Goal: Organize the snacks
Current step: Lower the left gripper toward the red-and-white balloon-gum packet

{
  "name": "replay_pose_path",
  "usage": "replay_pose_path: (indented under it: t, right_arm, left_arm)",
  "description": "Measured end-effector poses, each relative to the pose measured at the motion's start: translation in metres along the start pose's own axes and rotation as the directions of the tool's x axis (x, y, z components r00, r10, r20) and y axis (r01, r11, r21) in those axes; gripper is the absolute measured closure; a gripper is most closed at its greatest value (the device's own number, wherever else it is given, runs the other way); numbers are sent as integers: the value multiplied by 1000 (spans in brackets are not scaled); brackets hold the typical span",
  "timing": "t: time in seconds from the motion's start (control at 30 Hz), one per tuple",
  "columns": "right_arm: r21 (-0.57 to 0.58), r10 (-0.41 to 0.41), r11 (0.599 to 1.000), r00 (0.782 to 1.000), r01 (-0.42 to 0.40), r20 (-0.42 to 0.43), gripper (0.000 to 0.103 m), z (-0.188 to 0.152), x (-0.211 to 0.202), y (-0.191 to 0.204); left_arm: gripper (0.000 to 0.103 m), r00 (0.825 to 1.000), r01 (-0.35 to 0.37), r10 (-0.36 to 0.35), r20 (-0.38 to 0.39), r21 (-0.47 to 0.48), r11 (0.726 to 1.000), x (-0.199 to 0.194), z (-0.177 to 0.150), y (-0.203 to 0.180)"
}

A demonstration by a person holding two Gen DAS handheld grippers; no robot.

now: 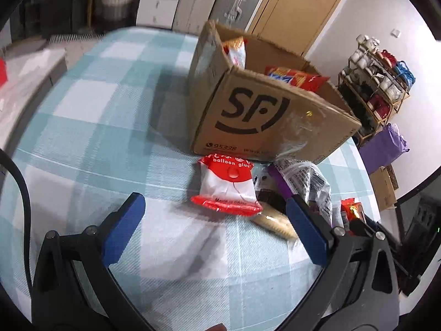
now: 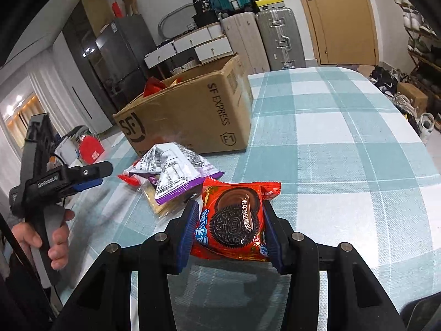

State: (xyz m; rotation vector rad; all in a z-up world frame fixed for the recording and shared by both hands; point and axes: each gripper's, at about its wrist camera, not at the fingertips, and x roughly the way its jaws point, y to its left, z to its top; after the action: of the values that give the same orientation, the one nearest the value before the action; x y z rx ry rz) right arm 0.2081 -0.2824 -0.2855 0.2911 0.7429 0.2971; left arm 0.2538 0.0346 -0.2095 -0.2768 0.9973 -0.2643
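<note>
Right wrist: Oreo packet clamped in right tool.

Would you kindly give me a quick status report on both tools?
Right tool shut on Oreo packet. Left tool open, facing balloon glue packet. SF box behind, path clear.

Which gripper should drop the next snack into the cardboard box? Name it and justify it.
Right. The right gripper is already shut on the Oreo packet, lifted off the table, with the cardboard box ahead. The left gripper is open and empty, aimed at the red-and-white packet on the table.
</note>
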Motion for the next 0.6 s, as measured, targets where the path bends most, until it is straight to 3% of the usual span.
replay_pose_path:
  t: [0.07, 0.23, 0.5, 0.6]
  right_arm:
    - [14, 7, 1000, 1000, -7, 3, 57, 0, -1, -3]
    - [30, 24, 999, 1000, -25, 10, 57, 0, -4, -6]
    - [84, 40, 996, 999, -39, -4, 57, 0, -2, -16]
    - [101, 46, 994, 999, -46, -3, 57, 0, -2, -19]
  left_arm:
    - [1, 1000, 1, -1, -24, 6, 1000, 9, 8, -2]
    - [1, 992, -117, 118, -37, 24, 993, 26, 22, -4]
    - [1, 986, -139, 144, -85, 57, 989, 49, 25, -7]
    - [1, 980, -178, 184, -82, 77, 981, 55, 29, -9]
